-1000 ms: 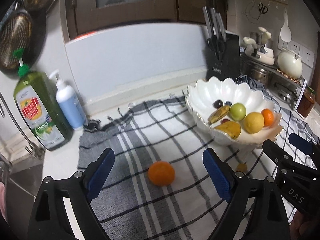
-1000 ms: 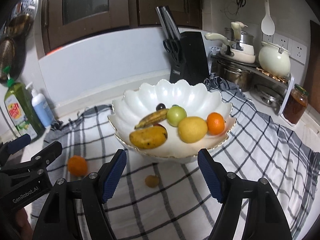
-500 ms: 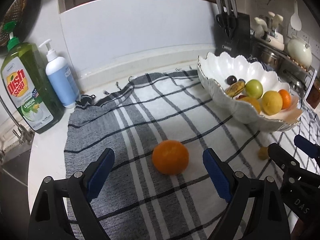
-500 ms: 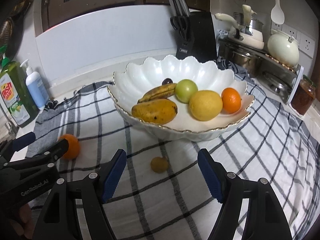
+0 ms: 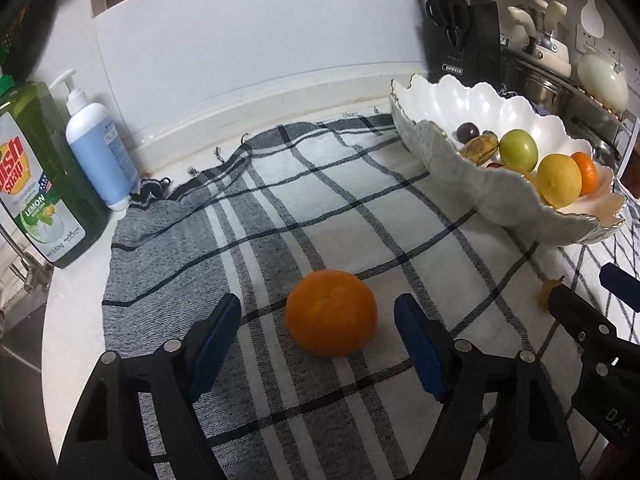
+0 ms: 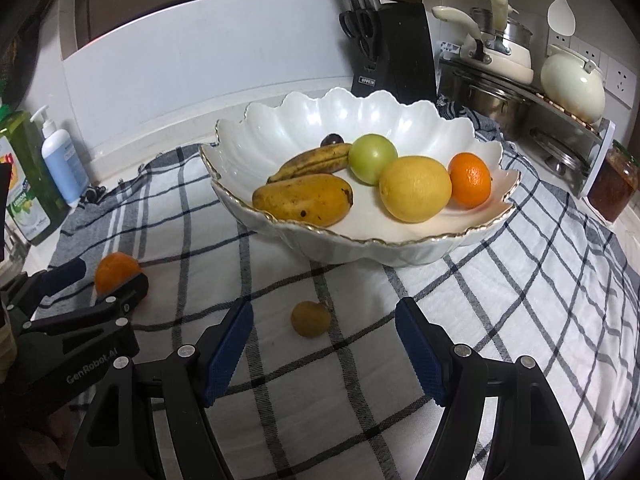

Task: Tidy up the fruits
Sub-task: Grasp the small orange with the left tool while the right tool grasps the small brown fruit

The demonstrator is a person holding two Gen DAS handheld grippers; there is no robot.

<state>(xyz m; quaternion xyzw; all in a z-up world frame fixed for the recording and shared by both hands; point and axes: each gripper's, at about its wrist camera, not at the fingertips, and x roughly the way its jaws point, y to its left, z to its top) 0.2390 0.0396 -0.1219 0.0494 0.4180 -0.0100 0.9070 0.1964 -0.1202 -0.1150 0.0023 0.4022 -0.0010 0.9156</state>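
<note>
An orange [image 5: 331, 313] lies on the checked cloth, just ahead of and between the open fingers of my left gripper [image 5: 318, 328]; it shows partly behind that gripper in the right wrist view [image 6: 114, 270]. A small brown fruit [image 6: 310, 318] lies on the cloth just ahead of my open, empty right gripper [image 6: 324, 340]; it peeks out at the right in the left wrist view [image 5: 547, 290]. The white scalloped bowl [image 6: 304, 120] holds bananas [image 6: 304, 199], a green fruit [image 6: 373, 157], a lemon [image 6: 415, 189], a small orange [image 6: 469, 179] and a dark plum.
A green dish soap bottle [image 5: 38, 184] and a blue pump bottle [image 5: 98, 148] stand at the far left by the sink edge. A black knife block [image 6: 394, 54] stands behind the bowl. Pots, a kettle rack [image 6: 532, 92] and a jar [image 6: 610, 184] fill the right side.
Both grippers have lowered and moved forward. The orange now lies closer between the left fingers, and the small brown fruit lies closer to the right fingers. Both stay open.
</note>
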